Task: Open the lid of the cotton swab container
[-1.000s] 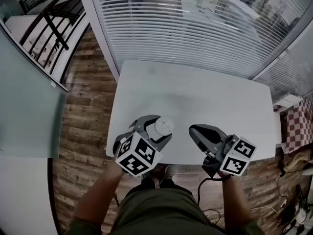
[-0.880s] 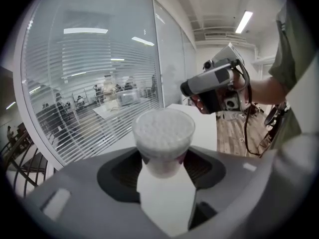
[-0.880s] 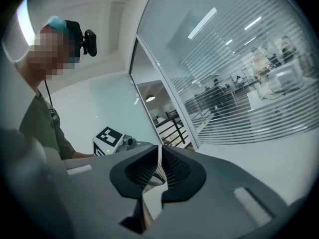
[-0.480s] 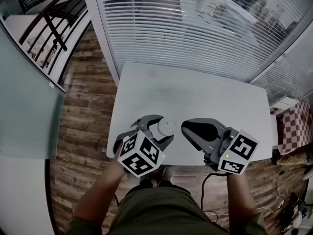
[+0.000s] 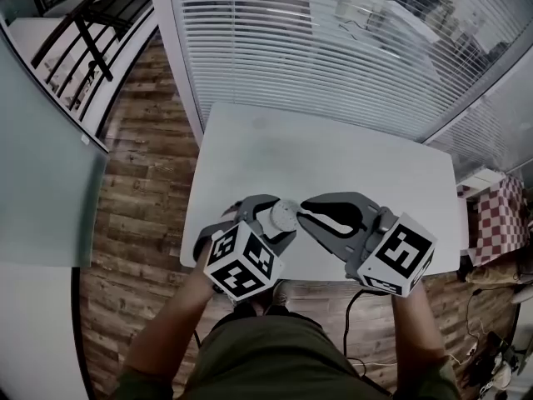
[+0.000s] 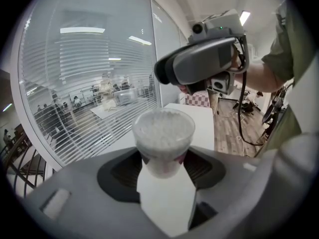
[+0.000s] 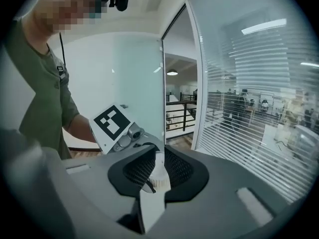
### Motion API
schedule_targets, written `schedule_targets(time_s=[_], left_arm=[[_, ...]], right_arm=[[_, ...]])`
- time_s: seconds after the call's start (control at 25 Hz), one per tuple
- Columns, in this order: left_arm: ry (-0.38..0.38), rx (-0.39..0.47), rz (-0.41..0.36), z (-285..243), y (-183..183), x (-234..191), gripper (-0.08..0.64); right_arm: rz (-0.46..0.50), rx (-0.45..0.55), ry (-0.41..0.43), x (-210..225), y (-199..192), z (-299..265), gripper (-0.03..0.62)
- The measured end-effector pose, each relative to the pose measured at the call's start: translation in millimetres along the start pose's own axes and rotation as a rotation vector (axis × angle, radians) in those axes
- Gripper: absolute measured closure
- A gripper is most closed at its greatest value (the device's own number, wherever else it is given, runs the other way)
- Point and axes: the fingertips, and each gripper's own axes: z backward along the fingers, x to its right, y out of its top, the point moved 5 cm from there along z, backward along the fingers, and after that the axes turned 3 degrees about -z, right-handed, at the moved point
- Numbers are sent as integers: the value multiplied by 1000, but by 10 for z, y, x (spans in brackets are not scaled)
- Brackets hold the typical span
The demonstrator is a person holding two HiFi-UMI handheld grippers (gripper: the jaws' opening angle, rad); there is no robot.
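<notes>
- Right gripper (image 7: pixel 157 167): the jaws stand a narrow slit apart and have just been opening. The ribbed edge of the lid (image 7: pixel 159 180) shows in the slit at the tips and is not evidently pinched.
- Left gripper (image 6: pixel 164 172): clamped on the clear cotton swab container (image 6: pixel 162 156), held over the near edge of the white table (image 5: pixel 333 165) with its lid end toward the right gripper.
- Step in hand, as judged: seating the right tips on the lid's rim.
- Good practice: bite only the lid's lip, never the tub wall, and close fully before pulling. Draw the lid off along the container's axis while the left grip stays fixed.
- Risk: a shallow bite may slip off the thin rim, and a jerk may spill swabs.
</notes>
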Motion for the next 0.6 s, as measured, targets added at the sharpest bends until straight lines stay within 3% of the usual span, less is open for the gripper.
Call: schedule_targets(time_s=[0.44,0.6], left_arm=[[-1,-1,-7,-1,-24,39,295],[-9,-5,-12,-5,-26,48,295]], right_arm=[[186,-251,85,-125,2,-227,468],[208,-346,125,-124,-34,-321,385]])
